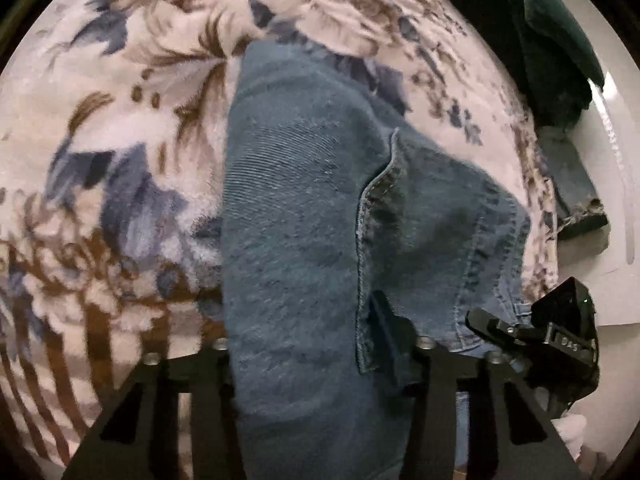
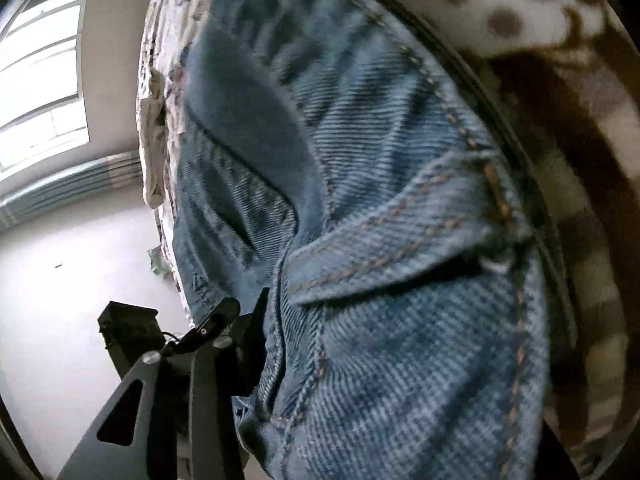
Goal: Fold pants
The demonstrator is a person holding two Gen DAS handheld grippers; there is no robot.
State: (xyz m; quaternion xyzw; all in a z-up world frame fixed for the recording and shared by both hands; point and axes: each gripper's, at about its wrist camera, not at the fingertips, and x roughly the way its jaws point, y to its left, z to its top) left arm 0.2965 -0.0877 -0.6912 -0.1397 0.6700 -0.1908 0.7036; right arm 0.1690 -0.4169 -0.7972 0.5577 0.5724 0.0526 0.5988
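Blue denim pants (image 1: pixel 312 208) hang and drape over a floral blanket (image 1: pixel 120 128). In the left wrist view the denim passes between my left gripper's (image 1: pixel 316 360) two black fingers, which are shut on it. The right gripper shows at the right edge of that view (image 1: pixel 532 332), against the pants' seamed edge. In the right wrist view the pants (image 2: pixel 400 280) fill the frame, with waistband and orange stitching close up. My right gripper (image 2: pixel 280 340) has its left finger (image 2: pixel 224 320) showing against the cloth; the other finger is hidden under the denim.
The floral blanket covers the bed (image 2: pixel 168 92). A dark green cloth (image 1: pixel 552 40) and another blue garment (image 1: pixel 572 184) lie at the far right. A white floor (image 2: pixel 72 272) and a bright window (image 2: pixel 40 80) lie to the left in the right wrist view.
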